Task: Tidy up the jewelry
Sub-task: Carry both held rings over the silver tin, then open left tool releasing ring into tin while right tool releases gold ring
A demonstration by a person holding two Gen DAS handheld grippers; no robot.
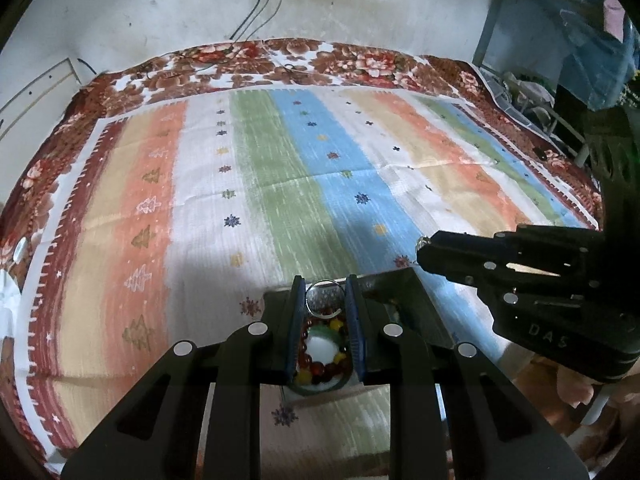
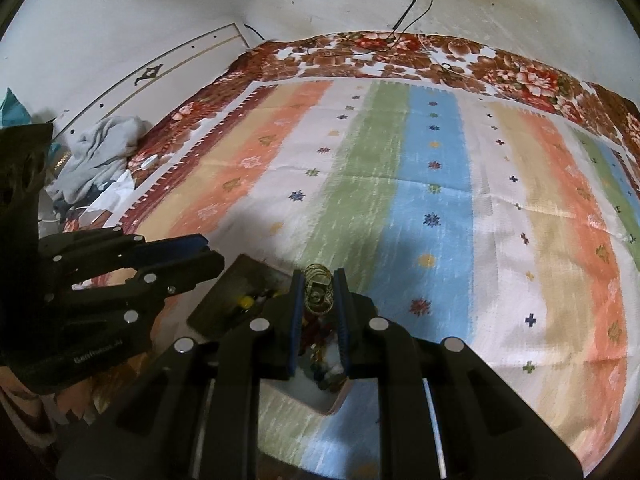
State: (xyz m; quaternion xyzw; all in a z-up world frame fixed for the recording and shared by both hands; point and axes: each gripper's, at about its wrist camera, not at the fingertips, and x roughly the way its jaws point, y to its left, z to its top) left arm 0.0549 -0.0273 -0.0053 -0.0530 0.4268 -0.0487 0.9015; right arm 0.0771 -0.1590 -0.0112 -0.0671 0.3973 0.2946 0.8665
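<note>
I am holding my left gripper [image 1: 324,300] over the striped cloth [image 1: 280,184], and its blue pads [image 1: 298,320] are pinching a thin silver ring [image 1: 325,298] between them, the hoop standing upright in the narrow gap. Right below that ring a box [image 1: 400,300] is sitting open on the cloth, and in it I am seeing a bracelet of red and yellow beads [image 1: 320,368] curling around something pale green and white. My right gripper [image 2: 318,292] is hovering just beside the left one, and its jaws are squeezing a small gold piece [image 2: 318,288] with a ribbed top; whether it is a ring or an earring I cannot tell. In the right wrist view the box [image 2: 224,296] is lying partly under my fingers, its dark lid tilting back toward the left gripper [image 2: 208,252], with a yellow bead [image 2: 245,302] showing inside. The cloth is covering a flowered blanket [image 1: 248,68] that is reaching to the white wall [image 1: 160,8], where two cables [image 1: 260,4] are hanging down
</note>
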